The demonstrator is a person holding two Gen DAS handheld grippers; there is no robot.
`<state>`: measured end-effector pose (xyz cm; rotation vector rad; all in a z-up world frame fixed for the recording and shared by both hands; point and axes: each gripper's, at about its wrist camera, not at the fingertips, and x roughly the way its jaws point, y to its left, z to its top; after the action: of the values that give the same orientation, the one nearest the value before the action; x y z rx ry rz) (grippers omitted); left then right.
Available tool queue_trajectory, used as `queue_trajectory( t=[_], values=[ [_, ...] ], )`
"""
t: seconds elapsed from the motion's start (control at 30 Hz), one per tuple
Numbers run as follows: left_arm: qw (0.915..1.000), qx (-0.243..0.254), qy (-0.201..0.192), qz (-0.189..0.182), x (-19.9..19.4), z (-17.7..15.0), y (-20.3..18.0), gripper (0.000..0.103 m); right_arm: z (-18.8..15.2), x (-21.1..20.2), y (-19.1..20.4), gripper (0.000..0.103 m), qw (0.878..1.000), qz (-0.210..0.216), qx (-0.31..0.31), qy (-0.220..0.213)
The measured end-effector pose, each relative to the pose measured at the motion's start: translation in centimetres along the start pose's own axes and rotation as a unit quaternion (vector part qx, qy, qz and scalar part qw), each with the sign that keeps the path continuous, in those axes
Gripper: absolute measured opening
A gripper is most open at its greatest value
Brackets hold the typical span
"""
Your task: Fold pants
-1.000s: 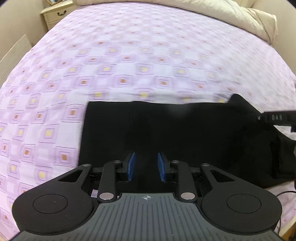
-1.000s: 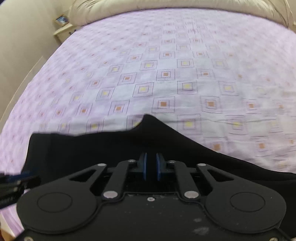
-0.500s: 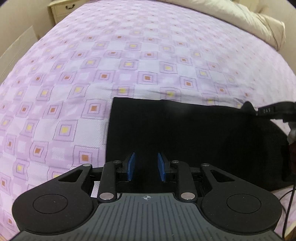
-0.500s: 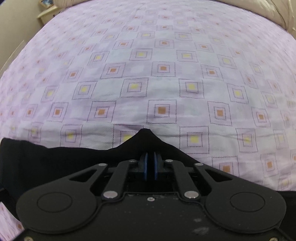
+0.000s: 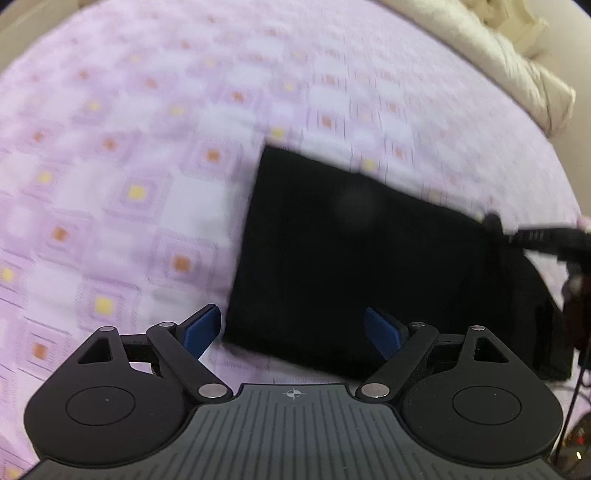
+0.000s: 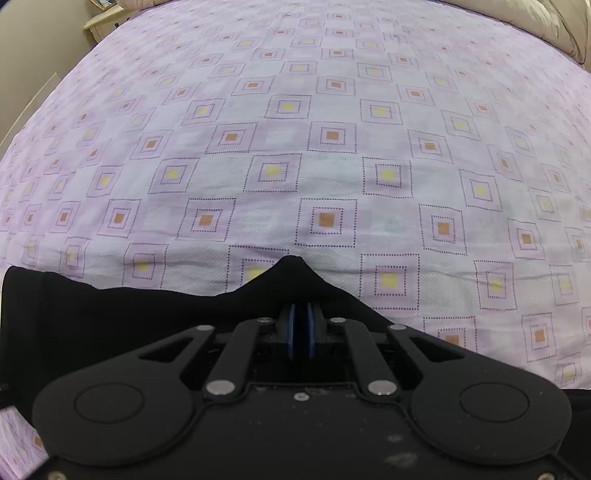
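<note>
Between the blue pads of the left gripper (image 5: 293,330), now spread wide and opening where a second ago they stood close together: the near edge of the black pants (image 5: 354,266), no longer pinched, neither pad pressing on it. Pants: folded into a dark rectangle, lying flat on the bed, the left edge straight; in the left wrist view the cloth has slid from the middle toward the right compared with a second ago. Picture blurred.

Right gripper (image 6: 301,334): pads nearly together, clamped on a small peak of the pants (image 6: 147,321) that rises just above the fingertips; grip and peak look the same as half a second ago. The same gripper shows at the right border of the left wrist view, at the far right corner of the cloth.

Bedsheet (image 6: 295,147): lilac, printed with dotted squares, yellow and orange centres.

Cream duvet (image 5: 517,62): bunched along the far right edge of the bed.

Nightstand (image 6: 105,20): pale, beyond the far left corner.
</note>
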<state>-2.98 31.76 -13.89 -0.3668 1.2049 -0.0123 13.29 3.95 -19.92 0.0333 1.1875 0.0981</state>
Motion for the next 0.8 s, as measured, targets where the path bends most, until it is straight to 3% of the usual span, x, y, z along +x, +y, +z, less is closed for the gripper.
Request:
queue_trajectory(
  t=[0.07, 0.17, 0.47, 0.63, 0.7, 0.8],
  values=[
    [1.0000, -0.006, 0.004, -0.002, 0.7, -0.2, 0.3, 0.086, -0.1, 0.0, 0.0, 0.008, 1.000, -0.001, 0.001, -0.001],
    [0.9991, -0.024, -0.001, -0.035, 1.2, 0.4, 0.8, 0.101, -0.1, 0.0, 0.0, 0.008, 1.000, -0.001, 0.001, -0.001],
    [0.9948, -0.024, -0.040, -0.091, 2.1, 2.8, 0.4, 0.101, -0.3, -0.1, -0.4, 0.008, 1.000, 0.005, 0.011, -0.006],
    [0.9944, -0.011, -0.030, -0.101, 2.6, 3.8, -0.5, 0.095, -0.3, -0.2, -0.4, 0.008, 1.000, 0.005, 0.010, -0.007],
    [0.9945, -0.030, -0.019, -0.099, 2.6, 4.0, -0.4, 0.081, -0.4, -0.3, -0.5, 0.008, 1.000, 0.007, 0.010, -0.008],
    [0.9988, -0.020, -0.010, -0.043, 2.4, 4.3, -1.0, 0.016, -0.4, -0.4, -0.8, 0.008, 1.000, 0.015, 0.017, -0.009]
  ],
)
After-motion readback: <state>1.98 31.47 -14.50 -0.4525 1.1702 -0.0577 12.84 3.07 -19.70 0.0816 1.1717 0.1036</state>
